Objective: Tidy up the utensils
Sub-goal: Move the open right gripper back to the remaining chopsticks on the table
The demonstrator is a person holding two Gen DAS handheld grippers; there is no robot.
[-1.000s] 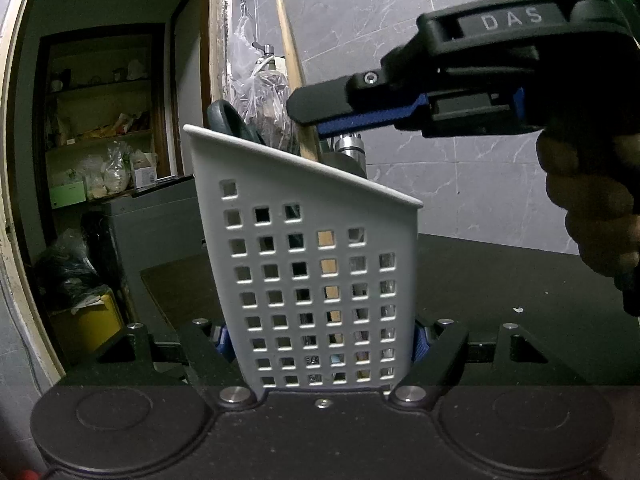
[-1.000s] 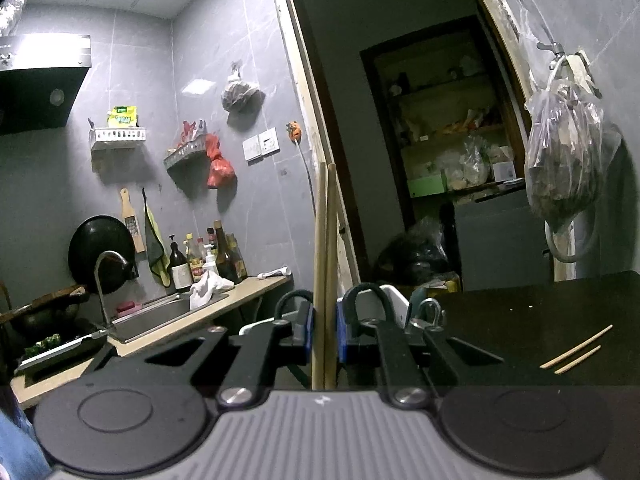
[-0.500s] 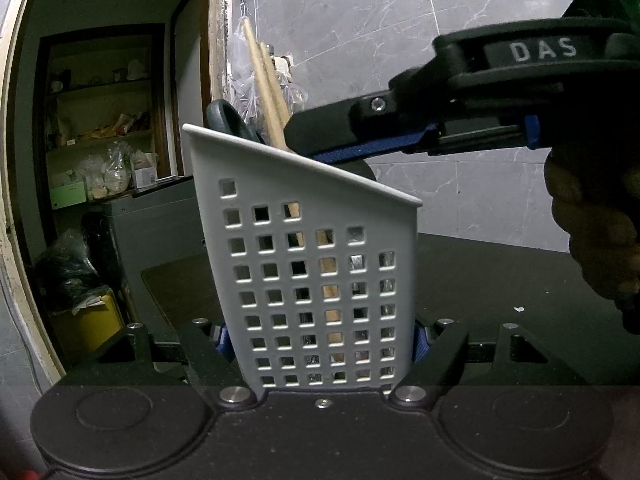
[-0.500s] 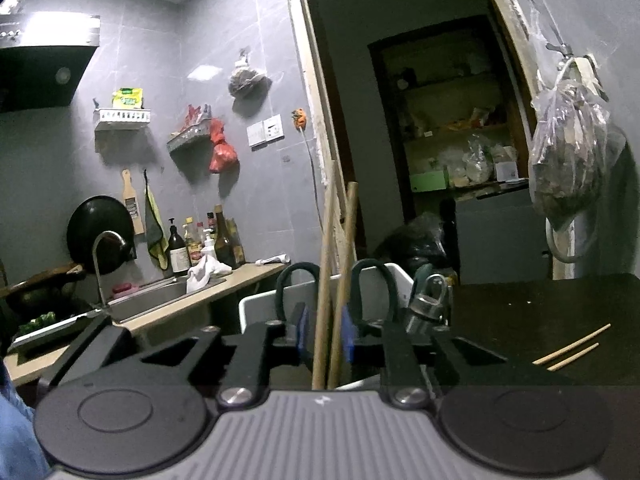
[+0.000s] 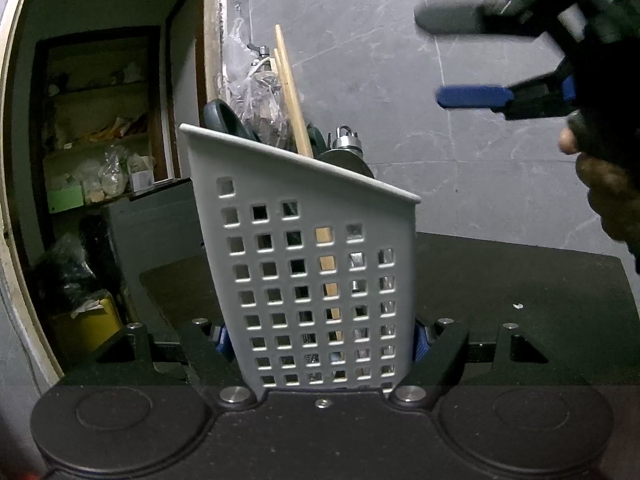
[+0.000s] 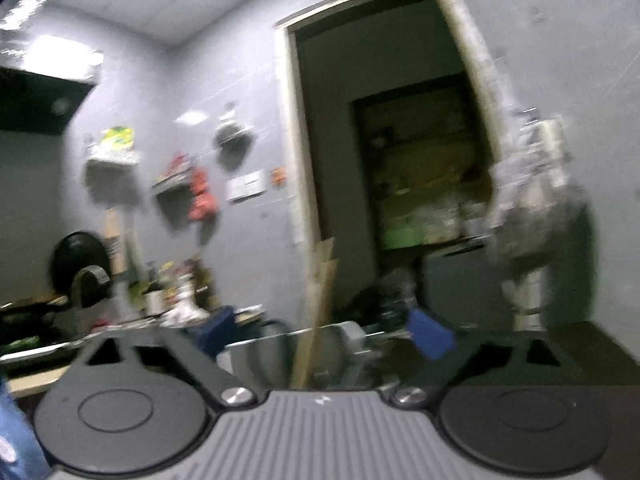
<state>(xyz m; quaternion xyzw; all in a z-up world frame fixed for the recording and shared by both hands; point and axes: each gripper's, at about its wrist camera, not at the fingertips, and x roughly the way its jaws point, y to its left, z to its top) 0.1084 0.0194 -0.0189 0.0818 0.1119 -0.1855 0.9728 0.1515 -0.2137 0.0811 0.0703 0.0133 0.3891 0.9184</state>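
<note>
With the chopsticks (image 5: 294, 112) dropped into the basket (image 5: 308, 264) – gripped by the left tongs (image 5: 320, 340) – the right tongs (image 5: 468, 64), just opened and empty, must fetch another utensil.

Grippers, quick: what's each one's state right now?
Left gripper: shut on the white utensil holder.
Right gripper: open, jaws just opened, nothing between them.

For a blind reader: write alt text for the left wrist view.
The left gripper is shut on a white perforated caddy standing on a dark table, with wooden chopsticks and other utensils sticking up out of it. At upper right the blurred right gripper, held by a hand, is open and empty, clear of the caddy.
</note>
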